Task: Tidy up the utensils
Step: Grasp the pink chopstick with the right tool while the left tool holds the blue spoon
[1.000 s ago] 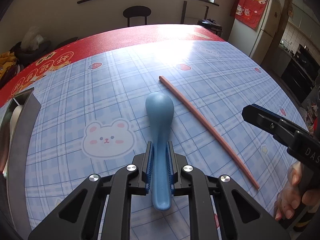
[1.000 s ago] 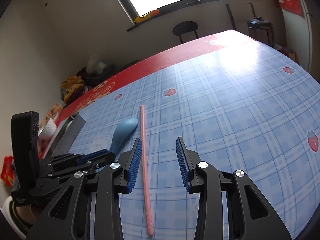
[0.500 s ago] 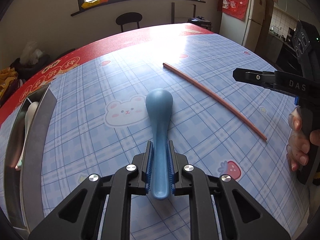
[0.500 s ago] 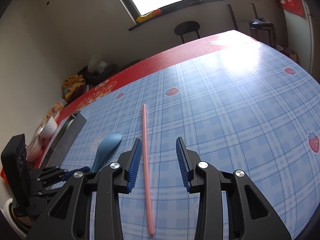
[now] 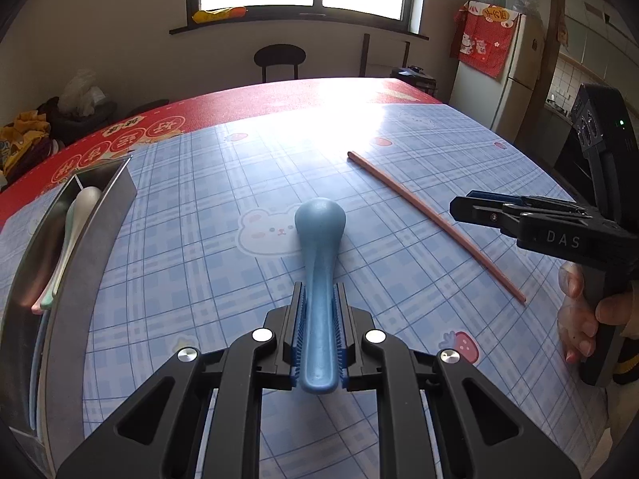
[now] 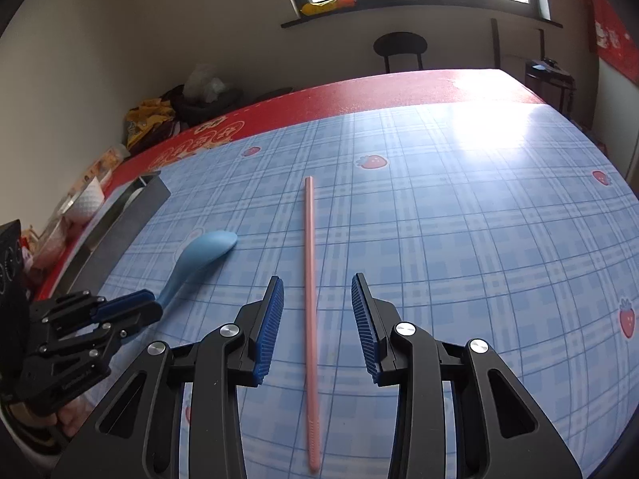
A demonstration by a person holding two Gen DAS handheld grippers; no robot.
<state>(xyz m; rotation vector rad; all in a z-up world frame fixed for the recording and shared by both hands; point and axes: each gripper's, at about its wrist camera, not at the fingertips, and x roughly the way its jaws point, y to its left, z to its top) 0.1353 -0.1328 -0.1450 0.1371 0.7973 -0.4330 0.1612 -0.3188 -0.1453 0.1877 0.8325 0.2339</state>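
Observation:
My left gripper (image 5: 319,299) is shut on the handle of a blue spoon (image 5: 319,235) and holds it above the blue checked tablecloth; the spoon (image 6: 199,257) and left gripper (image 6: 120,307) also show in the right wrist view. A pink chopstick (image 5: 435,221) lies on the cloth to the right. My right gripper (image 6: 317,291) is open, its jaws either side of the chopstick (image 6: 309,279). The right gripper (image 5: 499,209) shows from the side in the left wrist view. A metal utensil tray (image 5: 92,239) at the left holds pale spoons (image 5: 76,219).
The metal tray (image 6: 120,219) lies along the table's left edge. A red runner (image 5: 239,107) covers the far side of the table. A black chair (image 5: 279,60) stands beyond it. A white bowl (image 6: 86,199) sits off the table's left.
My left gripper has lifted the blue spoon and swung left, bringing the metal tray more into view. My right gripper has shifted so the chopstick lies between its open jaws.

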